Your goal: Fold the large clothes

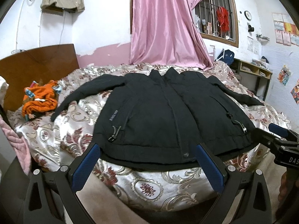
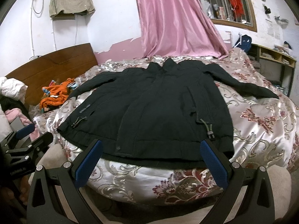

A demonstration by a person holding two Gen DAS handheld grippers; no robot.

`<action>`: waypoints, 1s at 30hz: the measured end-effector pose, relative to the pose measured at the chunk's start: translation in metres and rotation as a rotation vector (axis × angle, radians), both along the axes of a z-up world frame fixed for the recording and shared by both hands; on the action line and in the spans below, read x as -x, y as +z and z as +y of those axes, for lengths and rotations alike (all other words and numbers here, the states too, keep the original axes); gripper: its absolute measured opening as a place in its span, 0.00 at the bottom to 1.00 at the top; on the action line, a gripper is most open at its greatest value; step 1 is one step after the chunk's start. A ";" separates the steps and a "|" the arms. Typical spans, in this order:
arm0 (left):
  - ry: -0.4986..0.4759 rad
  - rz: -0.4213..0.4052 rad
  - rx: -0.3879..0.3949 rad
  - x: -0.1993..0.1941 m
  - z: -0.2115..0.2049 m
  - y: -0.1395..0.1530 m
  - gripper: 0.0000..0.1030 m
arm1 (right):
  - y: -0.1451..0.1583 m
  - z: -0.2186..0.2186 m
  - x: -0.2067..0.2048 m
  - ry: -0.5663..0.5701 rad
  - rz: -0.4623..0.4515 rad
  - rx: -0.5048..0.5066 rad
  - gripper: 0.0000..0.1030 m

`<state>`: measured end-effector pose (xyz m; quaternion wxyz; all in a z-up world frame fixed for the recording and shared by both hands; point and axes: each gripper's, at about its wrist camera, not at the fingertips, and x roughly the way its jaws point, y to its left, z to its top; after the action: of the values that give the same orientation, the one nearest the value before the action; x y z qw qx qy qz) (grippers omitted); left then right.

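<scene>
A black zip-up jacket (image 1: 158,112) lies flat, front up, on the bed, collar at the far side, hem toward me, both sleeves spread outward. It also shows in the right wrist view (image 2: 155,108). My left gripper (image 1: 147,151) is open and empty, its blue-padded fingers held just before the jacket's hem, left of its middle. My right gripper (image 2: 151,149) is open and empty, held before the hem's right half. Each gripper shows at the edge of the other's view.
The bed has a floral satin cover (image 1: 145,188). An orange garment (image 1: 40,100) lies at the left by the wooden headboard (image 1: 37,65). A pink curtain (image 1: 164,22) hangs behind. Shelves (image 1: 252,71) stand at the right wall.
</scene>
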<state>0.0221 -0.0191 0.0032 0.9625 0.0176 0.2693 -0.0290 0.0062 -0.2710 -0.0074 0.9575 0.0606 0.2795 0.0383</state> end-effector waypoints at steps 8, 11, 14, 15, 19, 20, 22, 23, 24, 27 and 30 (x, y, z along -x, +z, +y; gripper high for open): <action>0.015 0.046 -0.017 -0.071 -0.010 0.013 1.00 | 0.020 -0.034 -0.025 -0.155 -0.068 0.013 0.99; 0.018 0.071 -0.020 -0.104 -0.019 0.016 1.00 | 0.028 -0.058 -0.042 -0.223 -0.091 0.007 0.99; 0.018 0.088 -0.011 -0.132 -0.028 0.019 1.00 | 0.030 -0.084 -0.062 -0.287 -0.097 0.000 0.99; 0.016 0.095 -0.007 -0.144 -0.033 0.021 1.00 | 0.031 -0.093 -0.069 -0.308 -0.098 0.001 0.99; 0.013 0.115 -0.018 -0.177 -0.052 0.023 1.00 | 0.027 -0.134 -0.098 -0.422 -0.093 -0.007 0.99; 0.007 0.122 -0.025 -0.187 -0.059 0.023 1.00 | 0.024 -0.147 -0.105 -0.453 -0.091 -0.018 0.99; -0.003 0.128 -0.037 -0.205 -0.071 0.023 1.00 | 0.018 -0.175 -0.120 -0.520 -0.090 -0.052 0.99; -0.010 0.132 -0.045 -0.216 -0.079 0.023 1.00 | 0.015 -0.185 -0.125 -0.543 -0.092 -0.063 0.99; -0.017 0.138 -0.051 -0.225 -0.087 0.022 1.00 | 0.012 -0.200 -0.134 -0.580 -0.088 -0.077 0.99; -0.057 0.169 -0.058 -0.262 -0.115 0.016 1.00 | 0.003 -0.239 -0.156 -0.681 -0.091 -0.096 0.99; -0.106 0.204 -0.067 -0.296 -0.144 0.010 1.00 | -0.008 -0.281 -0.183 -0.794 -0.074 -0.118 0.99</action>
<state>0.3183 -0.1628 0.0128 0.9261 0.0609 0.3653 -0.0724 0.1894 -0.5521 -0.0155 0.9021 0.2175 0.1969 -0.3165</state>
